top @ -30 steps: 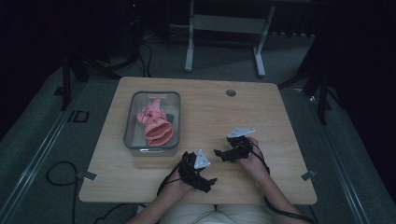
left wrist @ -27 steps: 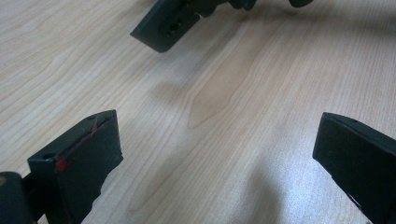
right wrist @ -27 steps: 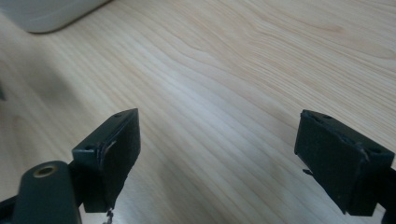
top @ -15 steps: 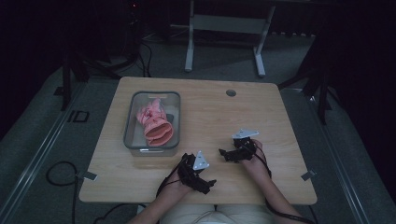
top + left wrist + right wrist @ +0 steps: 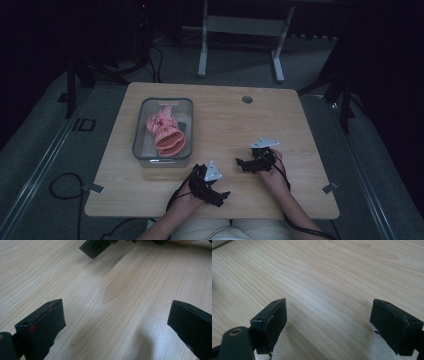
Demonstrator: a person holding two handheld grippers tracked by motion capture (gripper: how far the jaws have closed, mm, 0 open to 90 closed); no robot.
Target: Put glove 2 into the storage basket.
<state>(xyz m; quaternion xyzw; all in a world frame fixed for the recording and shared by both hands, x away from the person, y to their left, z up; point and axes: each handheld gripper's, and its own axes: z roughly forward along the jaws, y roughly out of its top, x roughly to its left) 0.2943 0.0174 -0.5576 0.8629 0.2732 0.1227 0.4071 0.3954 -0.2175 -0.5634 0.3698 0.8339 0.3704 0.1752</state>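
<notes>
A clear plastic bin (image 5: 141,150) stands on the left half of the wooden table (image 5: 225,120), with a pink crumpled item (image 5: 167,132) lying in it. My left gripper (image 5: 212,187) rests low near the front edge, to the right of the bin. In the left gripper view it (image 5: 115,312) is open over bare wood, with nothing between the jaws. My right gripper (image 5: 247,162) sits just beyond it to the right, jaws pointing left. It (image 5: 328,312) is open too, holding nothing. One black jaw of the right gripper (image 5: 96,247) shows at the top of the left gripper view.
A round cable hole (image 5: 247,99) lies near the table's far edge. Bare wood spreads between the bin and the right edge. A metal stand (image 5: 240,25) is on the floor beyond the table, and cables (image 5: 65,185) trail at the front left.
Both grippers have drifted slightly toward the table's near edge. Their jaws stay open and the bin has not moved.
</notes>
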